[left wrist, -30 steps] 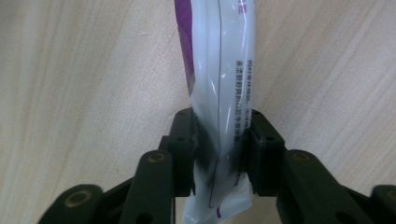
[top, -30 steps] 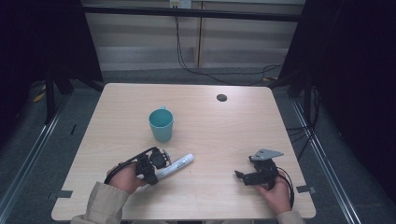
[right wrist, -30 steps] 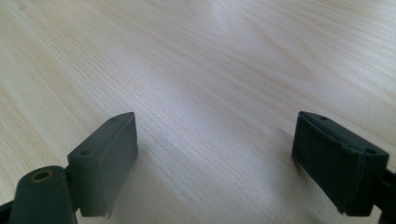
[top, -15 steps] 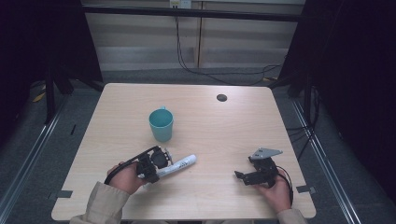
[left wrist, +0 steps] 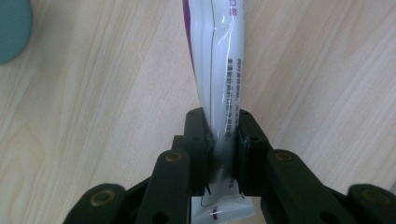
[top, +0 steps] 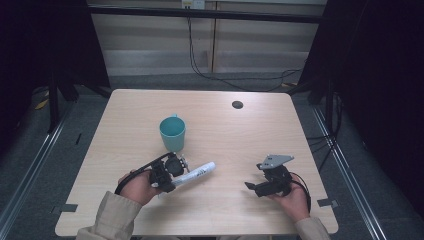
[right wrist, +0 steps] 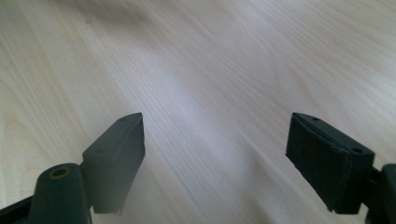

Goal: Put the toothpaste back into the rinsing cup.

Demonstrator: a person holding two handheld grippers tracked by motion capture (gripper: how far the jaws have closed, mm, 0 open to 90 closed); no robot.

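Tube: my white toothpaste tube (left wrist: 219,84) lies on the tabletop (top: 280,130), near the teal cup (top: 172,132).
Left hand-held gripper (left wrist: 223,140): pinching its crimped end.
Right hand-held gripper (right wrist: 215,158): spread, empty.
Advice: I'd lift level, grip firm.

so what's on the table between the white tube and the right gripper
Nothing: in the high view, bare wood separates the white tube, clamped in the left gripper, from the open right gripper.

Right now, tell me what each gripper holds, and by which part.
The left gripper clamps the white tube near its flat crimped end. The right gripper is open over the table, holding nothing.
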